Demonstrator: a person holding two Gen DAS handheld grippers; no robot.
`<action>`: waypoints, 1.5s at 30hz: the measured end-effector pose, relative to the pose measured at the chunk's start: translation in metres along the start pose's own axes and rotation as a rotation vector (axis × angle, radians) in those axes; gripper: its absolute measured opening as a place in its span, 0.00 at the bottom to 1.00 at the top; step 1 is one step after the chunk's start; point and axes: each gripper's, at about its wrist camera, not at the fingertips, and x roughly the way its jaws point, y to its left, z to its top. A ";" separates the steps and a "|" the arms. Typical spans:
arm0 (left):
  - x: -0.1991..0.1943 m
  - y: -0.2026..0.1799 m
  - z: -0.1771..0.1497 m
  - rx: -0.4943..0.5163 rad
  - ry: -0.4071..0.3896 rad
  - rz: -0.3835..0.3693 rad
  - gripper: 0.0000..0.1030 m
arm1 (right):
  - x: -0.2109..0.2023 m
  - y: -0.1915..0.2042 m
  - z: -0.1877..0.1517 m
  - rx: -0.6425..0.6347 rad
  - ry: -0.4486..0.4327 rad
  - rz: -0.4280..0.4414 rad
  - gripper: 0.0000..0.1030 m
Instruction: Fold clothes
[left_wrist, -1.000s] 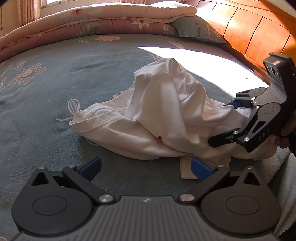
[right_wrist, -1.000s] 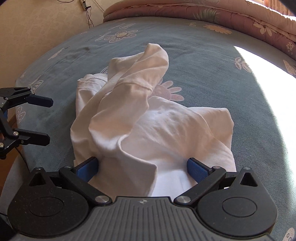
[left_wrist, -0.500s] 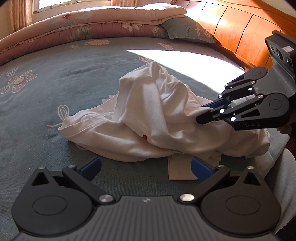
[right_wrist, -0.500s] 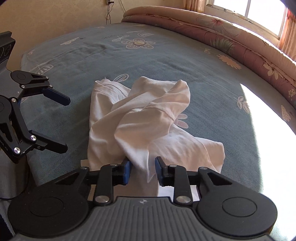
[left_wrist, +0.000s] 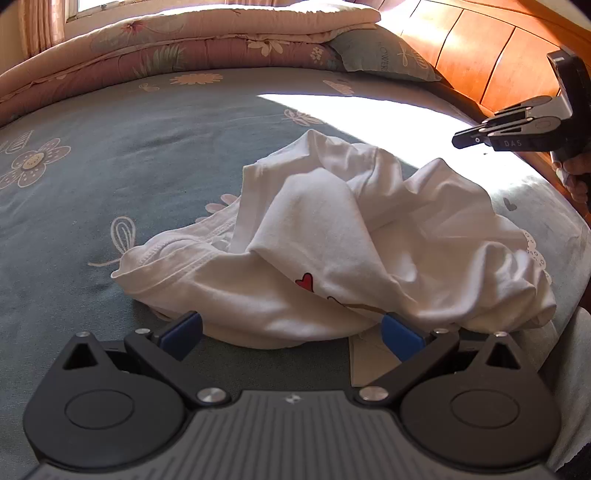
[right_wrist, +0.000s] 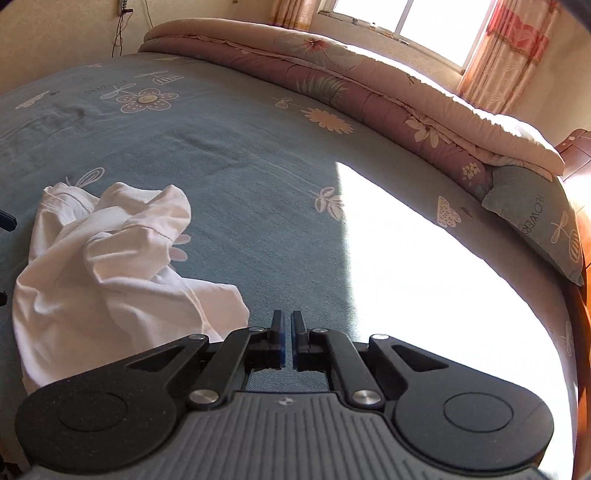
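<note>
Both tongs are seen empty: left gripper is spread wide at the crumpled white shirt, right gripper is closed above the bed

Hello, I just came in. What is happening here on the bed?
A person is about to fold a white shirt with a hand-held tool in each hand. The shirt lies crumpled on the blue bed sheet, not yet folded. The left tool is open at the shirt's near edge. The right tool is shut with nothing in it, off to the side of the shirt.
</note>
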 end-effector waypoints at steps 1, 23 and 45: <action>0.002 0.001 0.002 -0.003 0.001 0.001 0.99 | 0.003 -0.015 0.000 0.038 0.016 0.007 0.07; 0.001 0.021 -0.008 -0.148 -0.009 -0.072 0.99 | 0.094 0.047 0.044 0.193 0.095 0.987 0.71; 0.017 0.019 -0.020 -0.166 0.015 -0.096 0.99 | 0.139 0.013 -0.019 0.785 0.083 1.026 0.21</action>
